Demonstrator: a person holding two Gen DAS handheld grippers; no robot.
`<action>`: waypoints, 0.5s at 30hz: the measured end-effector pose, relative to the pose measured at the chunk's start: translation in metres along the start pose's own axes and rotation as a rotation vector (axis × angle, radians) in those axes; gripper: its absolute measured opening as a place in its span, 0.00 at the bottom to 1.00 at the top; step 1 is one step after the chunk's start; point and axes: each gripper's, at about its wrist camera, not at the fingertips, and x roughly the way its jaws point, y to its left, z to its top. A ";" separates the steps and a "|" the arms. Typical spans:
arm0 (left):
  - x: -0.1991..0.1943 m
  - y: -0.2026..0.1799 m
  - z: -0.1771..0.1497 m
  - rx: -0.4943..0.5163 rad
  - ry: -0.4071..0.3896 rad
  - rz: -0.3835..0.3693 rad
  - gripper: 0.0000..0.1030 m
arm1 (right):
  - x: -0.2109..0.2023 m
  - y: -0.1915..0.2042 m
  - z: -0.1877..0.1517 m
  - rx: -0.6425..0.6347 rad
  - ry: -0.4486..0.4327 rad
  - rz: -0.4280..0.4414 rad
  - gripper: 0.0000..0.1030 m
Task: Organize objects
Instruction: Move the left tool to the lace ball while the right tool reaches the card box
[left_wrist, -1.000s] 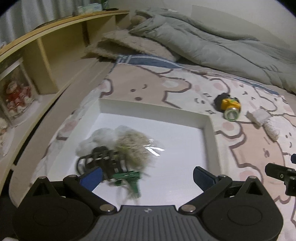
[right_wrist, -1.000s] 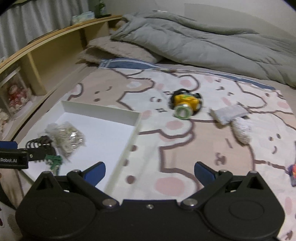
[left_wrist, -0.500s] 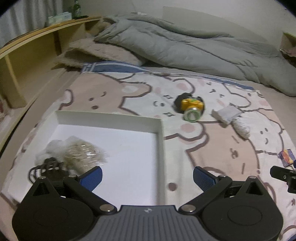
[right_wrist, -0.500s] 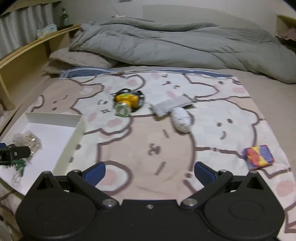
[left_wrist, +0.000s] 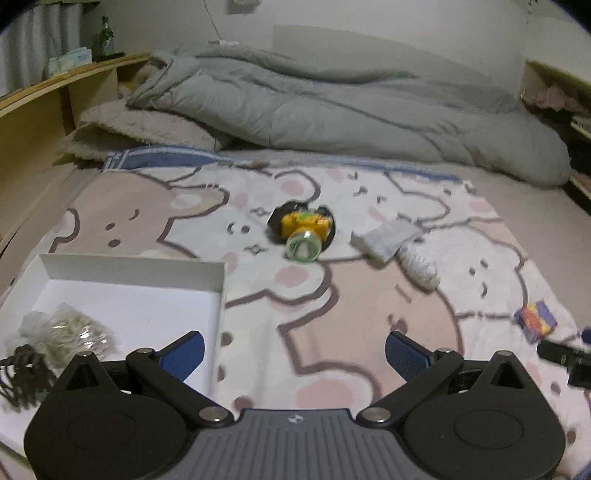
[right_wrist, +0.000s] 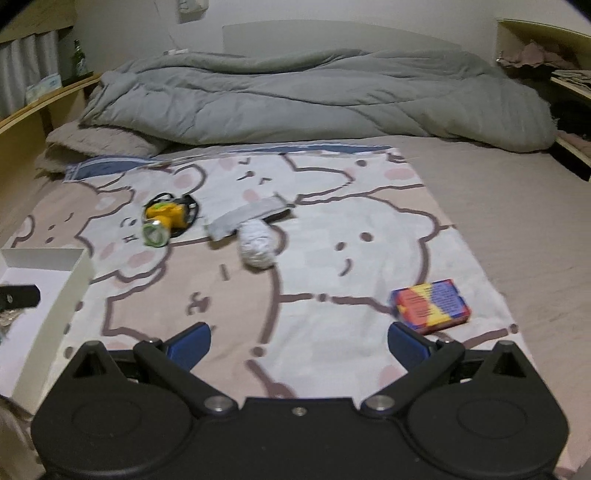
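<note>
A bed spread with a pink bear-print blanket (right_wrist: 332, 280) is the work surface. The shallow white cardboard tray (left_wrist: 129, 266) at its left already holds a clear bag of pale fibres (left_wrist: 74, 332) and a black coiled item (left_wrist: 22, 373). Still loose are a yellow headlamp (left_wrist: 304, 227), a white rolled cloth (right_wrist: 256, 243) and a multicoloured small box (right_wrist: 430, 302). The left gripper (left_wrist: 295, 350) and right gripper (right_wrist: 299, 341) both gape wide and empty, seemingly between picks; the box lies nearest the right gripper, a likely next grasp.

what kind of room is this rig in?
Almost certainly a bedroom, with the work done on a bed. A rumpled grey duvet lies across the far end, a pillow sits beside it, and a bear-print blanket covers the mattress. A wooden shelf runs along the side.
</note>
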 end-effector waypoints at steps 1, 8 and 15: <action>0.001 -0.004 0.000 -0.012 -0.013 -0.003 0.99 | 0.002 -0.007 -0.001 0.004 -0.002 0.003 1.00; 0.023 -0.034 0.005 -0.079 -0.028 -0.037 0.98 | 0.021 -0.053 -0.010 0.002 -0.039 -0.050 1.00; 0.055 -0.073 0.011 -0.096 -0.029 -0.051 0.94 | 0.046 -0.094 -0.015 -0.015 -0.073 -0.070 1.00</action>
